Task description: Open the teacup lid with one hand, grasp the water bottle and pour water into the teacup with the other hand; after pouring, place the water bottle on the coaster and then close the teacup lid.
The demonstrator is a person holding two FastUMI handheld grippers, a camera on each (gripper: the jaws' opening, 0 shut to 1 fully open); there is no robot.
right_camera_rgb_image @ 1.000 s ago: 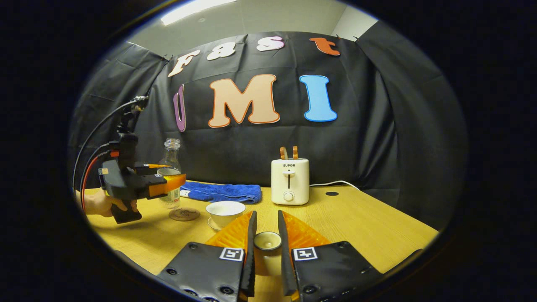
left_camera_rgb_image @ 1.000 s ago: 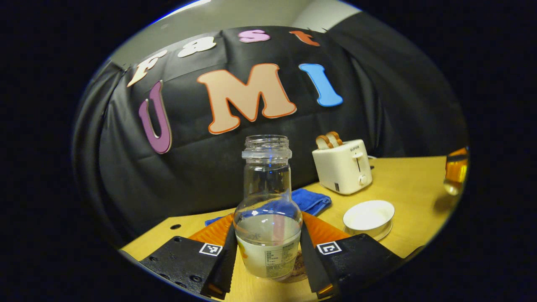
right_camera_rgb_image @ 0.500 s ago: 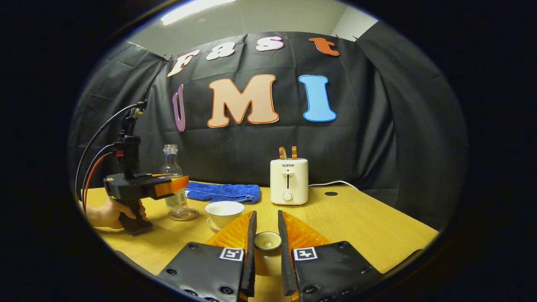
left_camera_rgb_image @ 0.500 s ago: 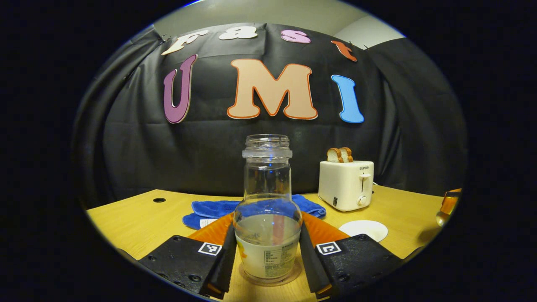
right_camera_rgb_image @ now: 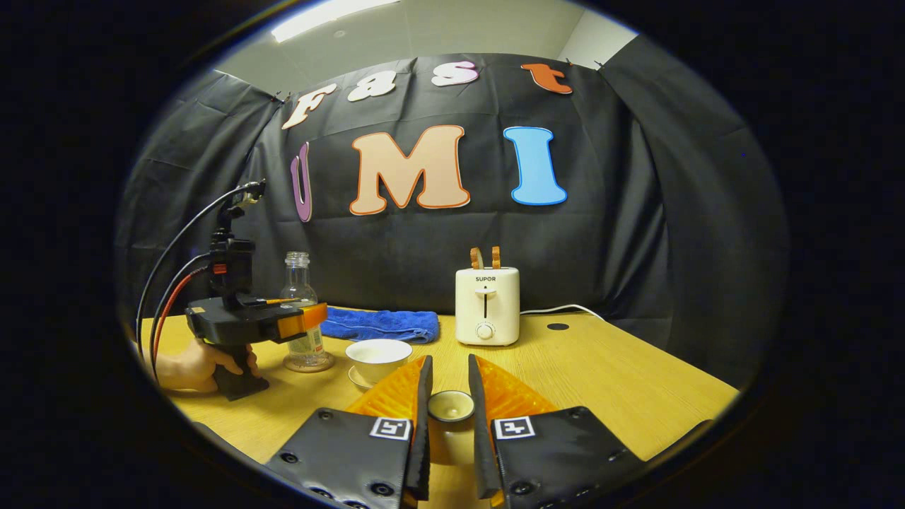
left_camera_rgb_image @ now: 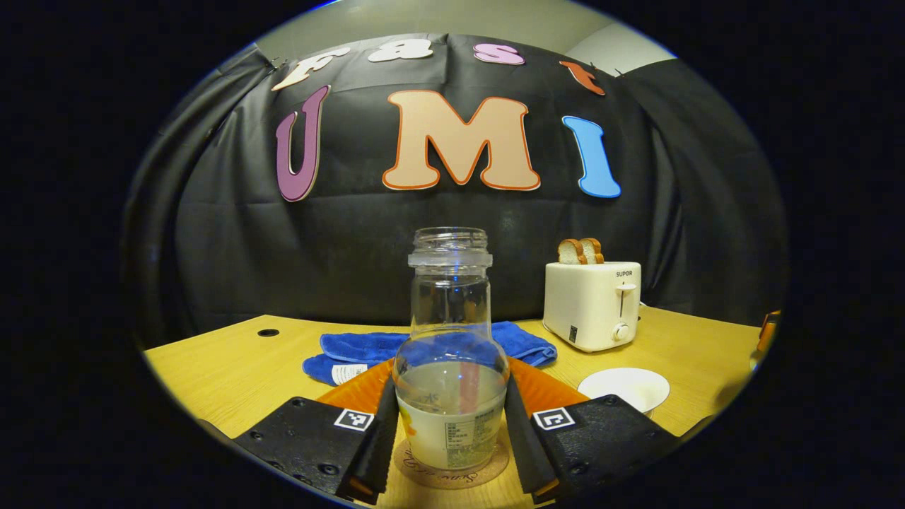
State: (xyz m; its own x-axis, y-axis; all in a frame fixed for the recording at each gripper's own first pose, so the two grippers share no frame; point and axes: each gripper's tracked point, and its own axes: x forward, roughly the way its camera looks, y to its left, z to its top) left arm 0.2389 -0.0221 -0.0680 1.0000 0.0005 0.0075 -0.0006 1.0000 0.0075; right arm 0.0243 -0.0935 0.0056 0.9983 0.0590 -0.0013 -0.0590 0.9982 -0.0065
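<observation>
In my left gripper view the left gripper has its two fingers closed against the sides of the water bottle, holding it low on the body. The bottle stands upright, its long axis vertical, open mouth pointing straight up, with water filling the lower part. Its base sits on the round coaster; whether it rests with full weight there I cannot tell from this angle. From the right gripper view the same bottle and coaster lie toward the left edge of the bench, with a hand gripping the left gripper's handle. The teacup stands uncovered on its saucer just to the right of the coaster, apart from it, its mouth facing up; it also shows in the left gripper view. My right gripper has its fingers drawn in narrow around the teacup lid, which shows as a small round knob facing up between them, pressed on both sides. A blue towel lies along the back edge, and a toaster with bread stands upright to its right.
</observation>
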